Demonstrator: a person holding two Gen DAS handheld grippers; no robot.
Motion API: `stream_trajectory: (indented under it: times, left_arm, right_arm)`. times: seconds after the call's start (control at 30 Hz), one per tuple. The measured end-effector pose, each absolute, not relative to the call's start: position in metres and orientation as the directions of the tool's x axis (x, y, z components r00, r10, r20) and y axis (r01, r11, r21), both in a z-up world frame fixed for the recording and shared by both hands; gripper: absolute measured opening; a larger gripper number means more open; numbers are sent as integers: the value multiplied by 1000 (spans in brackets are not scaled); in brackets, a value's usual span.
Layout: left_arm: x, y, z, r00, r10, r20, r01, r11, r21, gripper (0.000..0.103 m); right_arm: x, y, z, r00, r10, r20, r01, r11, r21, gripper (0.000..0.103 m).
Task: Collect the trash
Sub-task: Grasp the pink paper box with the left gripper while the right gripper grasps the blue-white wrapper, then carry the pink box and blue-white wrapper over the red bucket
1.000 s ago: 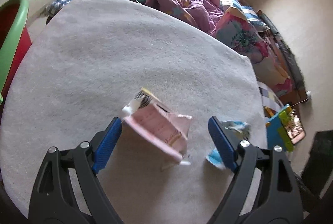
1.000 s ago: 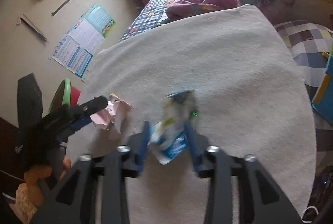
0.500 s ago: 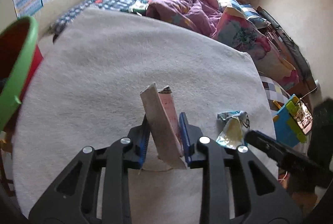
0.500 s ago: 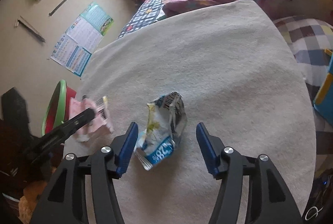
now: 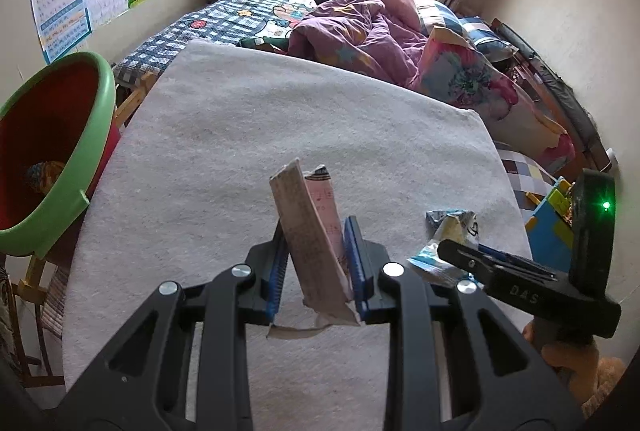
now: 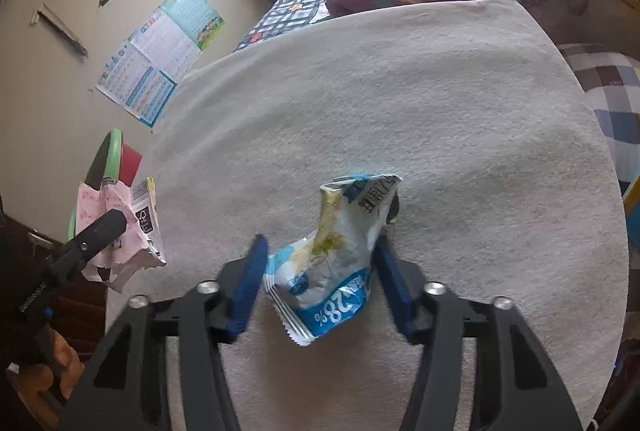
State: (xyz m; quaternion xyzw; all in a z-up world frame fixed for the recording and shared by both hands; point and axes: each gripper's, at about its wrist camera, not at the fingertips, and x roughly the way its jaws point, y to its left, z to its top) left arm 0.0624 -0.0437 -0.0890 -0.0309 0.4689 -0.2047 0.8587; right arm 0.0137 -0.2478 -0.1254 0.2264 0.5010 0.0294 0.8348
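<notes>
Green-rimmed and red inside, a basin (image 5: 86, 135) stands at the far left, just past the edge of the pale grey felt cloth (image 5: 248, 135) that covers the desk; something small and crumpled lies in its bottom. Next to the right, the left gripper (image 5: 318, 263) points steeply downward, and its blue pads are clamped on a flattened pink carton (image 5: 314, 235), which stands nearly upright between them with its torn lower end hanging over the cloth. In the right wrist view the same carton (image 6: 120, 227) appears lifted at the cloth's left edge, in front of the basin (image 6: 110, 159), with a hand (image 6: 60, 367) wrapped around the black handle below it. Further right, the right gripper (image 6: 320, 279) is likewise pitched steeply down towards the cloth, and its jaws are closing around a crumpled blue and white snack wrapper (image 6: 340, 255) printed with "28%". The wrapper sits between the two blue pads with a sliver of gap visible on either side, so the pads do not press on it. From the left wrist view the right gripper (image 5: 464, 255) reaches in from the lower right, its tip at the wrapper (image 5: 448, 235). Behind the desk a bed (image 5: 260, 11) carries a purple quilt (image 5: 360, 31).
</notes>
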Motion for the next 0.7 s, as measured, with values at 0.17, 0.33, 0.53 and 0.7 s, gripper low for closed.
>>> stream_trajectory:
  times: [0.17, 0.33, 0.53, 0.7]
  left_arm:
    - [63, -33, -85, 487, -379, -786, 320, 916, -243, 27]
    - [64, -15, -77, 516, -370, -773, 307, 922, -236, 27]
    - [68, 8, -68, 551, -351, -757, 288, 932, -222, 27]
    - [74, 25, -63, 576, -326, -750, 273, 941, -199, 27]
  right_arm:
    - [10, -246, -117, 524, 295, -799, 174, 881, 439, 20]
    - [8, -237, -96, 567, 302, -766, 142, 881, 452, 10]
    - [13, -222, -79, 599, 307, -740, 116, 881, 459, 9]
    - [19, -204, -61, 624, 317, -714, 74, 886, 458, 9]
